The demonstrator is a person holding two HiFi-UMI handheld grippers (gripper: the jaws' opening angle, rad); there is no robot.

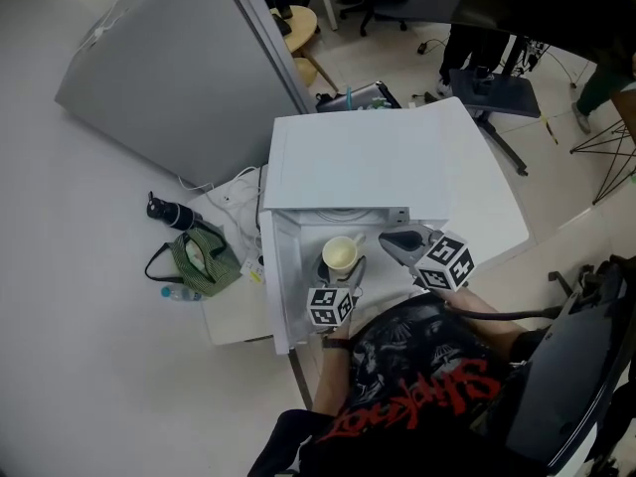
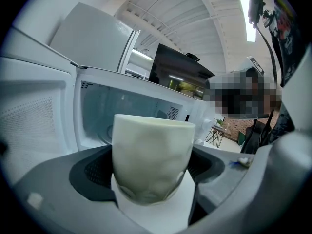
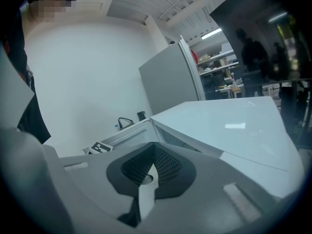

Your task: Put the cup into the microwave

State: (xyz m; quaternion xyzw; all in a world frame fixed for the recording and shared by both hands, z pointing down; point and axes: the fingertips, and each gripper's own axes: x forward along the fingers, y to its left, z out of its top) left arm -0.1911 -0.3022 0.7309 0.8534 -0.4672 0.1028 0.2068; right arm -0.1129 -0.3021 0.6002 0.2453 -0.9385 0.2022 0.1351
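A cream cup (image 1: 341, 255) stands upright in front of the white microwave's (image 1: 397, 167) open cavity, and my left gripper (image 1: 343, 269) is shut on it. In the left gripper view the cup (image 2: 151, 155) fills the space between the grey jaws, with the lit cavity (image 2: 122, 111) just behind it and the open door (image 2: 34, 121) to the left. My right gripper (image 1: 399, 239) hovers to the right of the cup at the microwave's front edge. Its jaws (image 3: 146, 179) are shut with nothing between them. The microwave's top (image 3: 229, 126) shows beyond them.
The microwave door (image 1: 275, 286) swings out to the left. A green bag (image 1: 204, 261), a black bottle (image 1: 169, 212) and a small water bottle (image 1: 179, 293) lie left of it. A big grey panel (image 1: 179, 68) stands behind, and a dark chair (image 1: 576, 366) sits at the right.
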